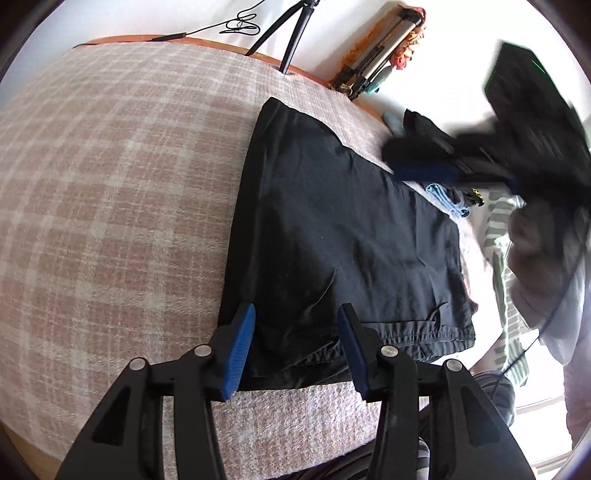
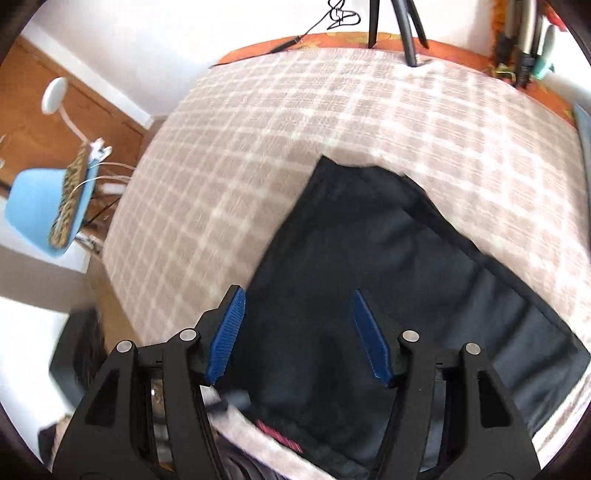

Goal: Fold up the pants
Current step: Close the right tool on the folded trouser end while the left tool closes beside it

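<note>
A checked blanket (image 1: pixel 110 184) covers the bed, a tripod (image 1: pixel 291 33) stands behind, and a blue chair (image 2: pixel 40 206) sits aside.

Both grippers look alike — the left gripper (image 1: pixel 295 343) and right gripper (image 2: pixel 298 334) have matte black angular arms with triangular cut-outs, round silver pivot screws, and ribbed blue finger pads (image 1: pixel 236 354).

The pants (image 1: pixel 332 229) were black. The blanket (image 1: pixel 110 184) was pink-and-white plaid. Both grippers' pads (image 2: pixel 226 336) were blue; at nine o'clock stood a light-blue chair (image 2: pixel 33 210).
</note>
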Demonstrator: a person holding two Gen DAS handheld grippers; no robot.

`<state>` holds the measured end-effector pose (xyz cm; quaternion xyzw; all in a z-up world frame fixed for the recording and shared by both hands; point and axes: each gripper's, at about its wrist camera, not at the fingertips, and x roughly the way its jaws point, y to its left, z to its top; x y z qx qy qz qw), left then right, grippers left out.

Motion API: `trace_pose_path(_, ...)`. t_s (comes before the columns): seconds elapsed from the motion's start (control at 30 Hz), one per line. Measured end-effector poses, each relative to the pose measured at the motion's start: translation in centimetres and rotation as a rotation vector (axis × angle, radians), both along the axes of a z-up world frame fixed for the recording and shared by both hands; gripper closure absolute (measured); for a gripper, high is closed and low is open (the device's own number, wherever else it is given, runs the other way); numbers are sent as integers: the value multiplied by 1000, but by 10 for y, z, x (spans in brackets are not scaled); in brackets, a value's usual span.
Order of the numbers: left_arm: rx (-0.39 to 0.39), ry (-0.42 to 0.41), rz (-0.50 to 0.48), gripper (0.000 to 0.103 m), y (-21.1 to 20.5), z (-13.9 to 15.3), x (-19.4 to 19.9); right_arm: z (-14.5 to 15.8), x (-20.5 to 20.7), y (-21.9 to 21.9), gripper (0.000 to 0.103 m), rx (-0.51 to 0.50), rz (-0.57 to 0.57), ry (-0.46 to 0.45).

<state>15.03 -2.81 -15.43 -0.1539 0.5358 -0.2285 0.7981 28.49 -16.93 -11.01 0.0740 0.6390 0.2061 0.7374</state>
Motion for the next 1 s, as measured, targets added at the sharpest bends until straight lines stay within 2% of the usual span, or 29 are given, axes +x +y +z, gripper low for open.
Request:
trace_pose_path(0.1, 2, -7, -14, 59, 0, 1, -2, -16, 19, 25, 39, -20, -15, 51)
trace_pose_path(0.3, 57, -49, -69, 59, -5, 6, -9, -39, 38, 68, 39, -238, 26, 65)
trace_pose_path(0.5, 132, -92, -90, 59, -2, 10, -13, -57, 40, 87, 39, -360, 65, 85)
trace_pose_path(0.53, 132, -90, -82, 59, 1, 10, -12, -60, 39, 89, 42, -376, 71, 87)
trace_pose_path(0.57, 128, -81, -75, 59, 4, 10, -10, -62, 38, 90, 51, -391, 75, 86)
trace_pose_path(0.6, 120, -60, -62, 59, 8, 7, -6, -65, 36, 90, 54, -417, 81, 86)
trace_pose_path(0.67, 99, -35, -57, 59, 13, 4, -2, -66, 32, 91, 68, -408, 91, 85)
trace_pose_path(0.77, 82, -16, -58, 59, 18, 0, 5, -65, 28, 87, 89, -336, 72, 102)
trace_pose_path(0.87, 49, 3, -47, 59, 19, -3, 12, -56, 27, 78, 95, -285, 53, 93)
trace_pose_path(1.0, -25, 27, -31, 59, 17, -6, 18, -43, 22, 65, 97, -224, 43, 70)
